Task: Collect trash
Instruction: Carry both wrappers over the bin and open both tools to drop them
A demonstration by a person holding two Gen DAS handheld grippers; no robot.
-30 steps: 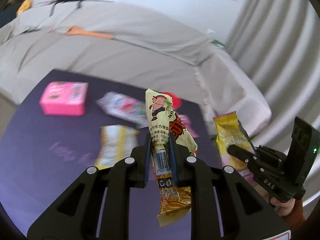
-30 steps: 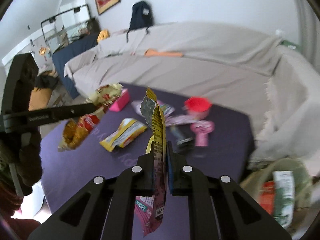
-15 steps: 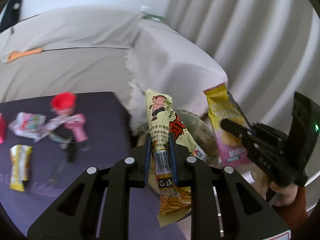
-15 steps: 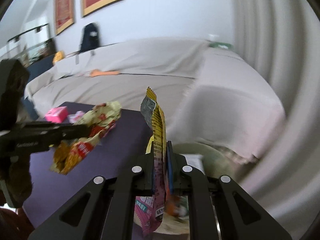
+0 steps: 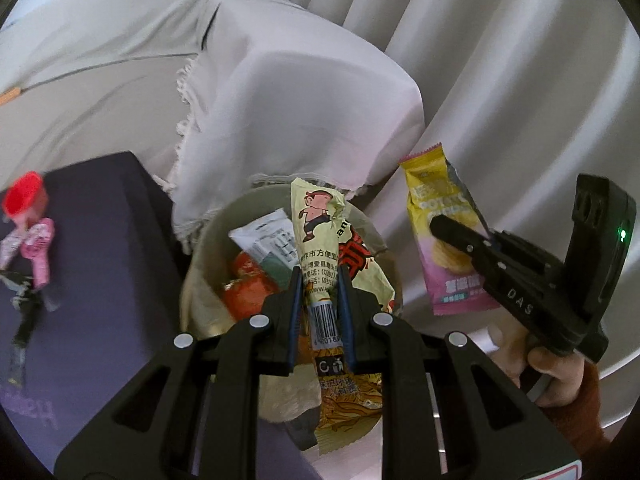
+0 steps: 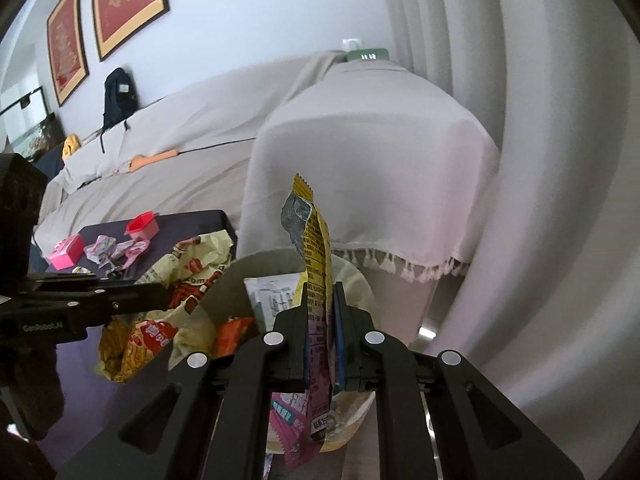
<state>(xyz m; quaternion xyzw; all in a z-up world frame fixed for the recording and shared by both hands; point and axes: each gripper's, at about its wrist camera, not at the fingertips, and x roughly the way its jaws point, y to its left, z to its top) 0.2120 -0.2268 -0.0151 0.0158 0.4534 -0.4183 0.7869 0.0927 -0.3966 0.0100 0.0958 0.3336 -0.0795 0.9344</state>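
**Two wrappers poised over the bin**

Left wrist view: the left tongs (image 5: 320, 316) are closed tight on a cream noodle wrapper (image 5: 320, 248), pinched near its barcode so that the printed top stands up and the golden tail hangs down. The wrapper hangs directly above the round waste bin (image 5: 192, 280), which stands on the floor just beside the corner of the dark purple desk (image 5: 100, 280) and below the fringed sofa cover (image 5: 300, 100). The bin already holds an orange packet (image 5: 248, 292) and a white packet (image 5: 264, 240). To the right, the right tongs (image 5: 440, 226) grip a yellow-and-pink chip bag (image 5: 440, 232), held just outside the bin's rim, apparently waiting its turn. A red-capped pink item (image 5: 28, 216) lies on the desk, not yet collected.

Right wrist view: the right tongs (image 6: 320, 344) are clamped on the chip bag (image 6: 316, 264), seen edge-on, its upper part upright and its pink lower end dangling over the near side of the waste bin (image 6: 360, 280). The left tongs (image 6: 160, 296) reach in from the left with the noodle wrapper (image 6: 192, 264) over the bin's edge. On the desk (image 6: 192, 220) behind sit a pink box (image 6: 66, 256), a red cup (image 6: 142, 226) and loose wrappers (image 6: 108, 250). Judging by the positions, both pieces are ready to drop, with more trash left to gather.
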